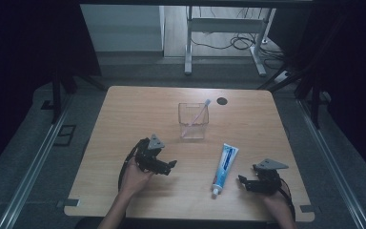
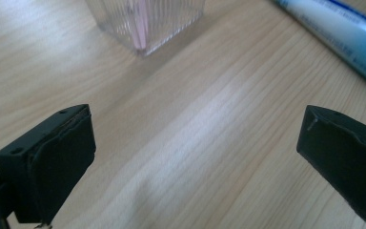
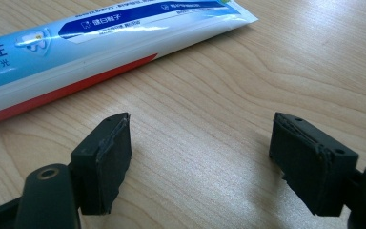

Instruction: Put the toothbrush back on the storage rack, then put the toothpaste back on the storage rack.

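Both tongs open, empty. Toothpaste tube (image 1: 224, 169) lies lengthwise away from person, cap near; right tongs (image 1: 244, 182) closest, left tongs (image 1: 170, 167) farther.

Dim, bluish high view with dark surroundings; both gripper views are brighter, soft shadows and blurred far edges.

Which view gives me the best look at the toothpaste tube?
The high view: it shows the whole toothpaste tube lying flat between both grippers, cap toward the person. The right gripper view has a sharp close-up of its printed side but cuts off the cap end. The left gripper view catches just a blurred stretch at top right.
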{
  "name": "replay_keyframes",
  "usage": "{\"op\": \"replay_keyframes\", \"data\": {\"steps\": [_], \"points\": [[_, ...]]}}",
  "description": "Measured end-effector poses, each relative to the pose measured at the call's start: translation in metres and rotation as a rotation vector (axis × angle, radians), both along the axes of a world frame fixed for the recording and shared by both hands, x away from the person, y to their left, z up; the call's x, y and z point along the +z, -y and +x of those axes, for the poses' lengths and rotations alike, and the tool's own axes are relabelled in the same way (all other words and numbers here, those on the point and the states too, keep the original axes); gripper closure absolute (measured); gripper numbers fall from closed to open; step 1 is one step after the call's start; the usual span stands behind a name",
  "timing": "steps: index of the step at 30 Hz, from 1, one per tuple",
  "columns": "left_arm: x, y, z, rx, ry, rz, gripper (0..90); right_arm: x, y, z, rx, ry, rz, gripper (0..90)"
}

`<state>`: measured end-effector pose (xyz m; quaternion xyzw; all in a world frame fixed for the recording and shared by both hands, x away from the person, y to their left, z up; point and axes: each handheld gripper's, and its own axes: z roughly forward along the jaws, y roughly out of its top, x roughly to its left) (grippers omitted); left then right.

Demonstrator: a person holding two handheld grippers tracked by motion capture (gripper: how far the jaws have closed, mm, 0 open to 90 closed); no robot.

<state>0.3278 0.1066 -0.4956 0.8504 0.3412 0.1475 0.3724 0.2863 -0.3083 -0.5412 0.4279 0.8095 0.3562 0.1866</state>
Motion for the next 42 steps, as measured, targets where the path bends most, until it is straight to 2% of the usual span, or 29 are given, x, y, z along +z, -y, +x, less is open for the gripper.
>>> {"op": "replay_keyframes", "data": {"steps": [5,12,22,24,31,36,42], "points": [[-0.012,-0.009,-0.007,0.009,-0.013,-0.016,0.0,0.000,0.000,0.000,-0.001,0.000,0.000,22.5],[-0.026,-0.017,-0.013,0.027,-0.029,-0.007,0.0,0.000,0.000,0.000,-0.002,0.000,0.000,22.6],[-0.049,-0.021,-0.014,0.041,-0.067,0.047,0.0,0.000,0.001,0.000,-0.001,0.000,0.004,22.8],[-0.050,-0.022,-0.013,0.044,-0.084,0.052,0.0,0.000,0.001,0.001,-0.001,-0.004,0.013,22.7],[-0.050,-0.022,-0.013,0.049,-0.087,0.050,0.6,0.001,0.006,0.001,0.016,-0.030,0.062,18.6],[-0.050,-0.022,-0.013,0.050,-0.086,0.050,0.8,0.001,0.006,0.000,0.023,-0.032,0.052,18.3],[-0.050,-0.022,-0.013,0.052,-0.086,0.050,1.0,0.004,0.007,0.000,0.014,-0.054,0.043,24.4]]}}
